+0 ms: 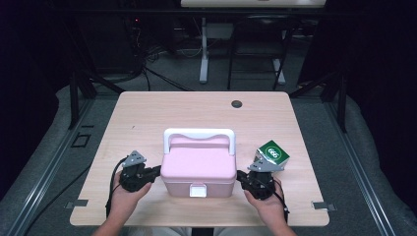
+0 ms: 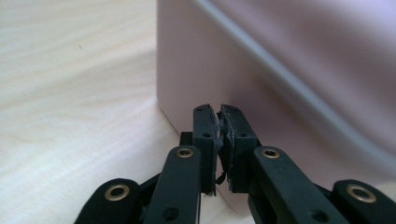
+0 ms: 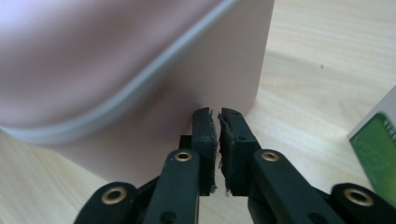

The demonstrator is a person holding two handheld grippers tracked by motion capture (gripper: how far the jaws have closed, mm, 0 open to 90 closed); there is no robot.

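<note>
Two grippers flank a pink box (image 1: 198, 169) that stands near the front middle of a pale wooden table (image 1: 147, 113), its white handle (image 1: 199, 135) raised over the lid and a white latch (image 1: 197, 191) on the front wall facing the person. The left gripper (image 1: 156, 172) points inward at the box's left wall, tips at or just short of it, and the right gripper (image 1: 240, 177) points inward at the right wall in the same way. In the left gripper view the left gripper (image 2: 219, 108) has its jaws nearly together, only a thin slit between the worn pads with nothing in it, and the tips lie close against the pink wall just beside the box's vertical corner edge; whether they touch it I cannot tell. In the right gripper view the right gripper (image 3: 218, 111) looks the same: a narrow empty slit, tips right at the pink box (image 3: 140, 70) below the grey seam where lid meets body, near its corner. A green-and-white carton (image 1: 273, 155) stands tilted just behind the right gripper, near the box's right rear corner, so room on that side is tight; its green face also shows at the edge of the right gripper view (image 3: 378, 149). The left side of the table is bare wood out to its edge, and the whole far half is open apart from a small dark round cap (image 1: 237, 103) near the back edge. A narrow strip of table runs between the box's front wall and the near edge, where the person's hands rest.
</note>
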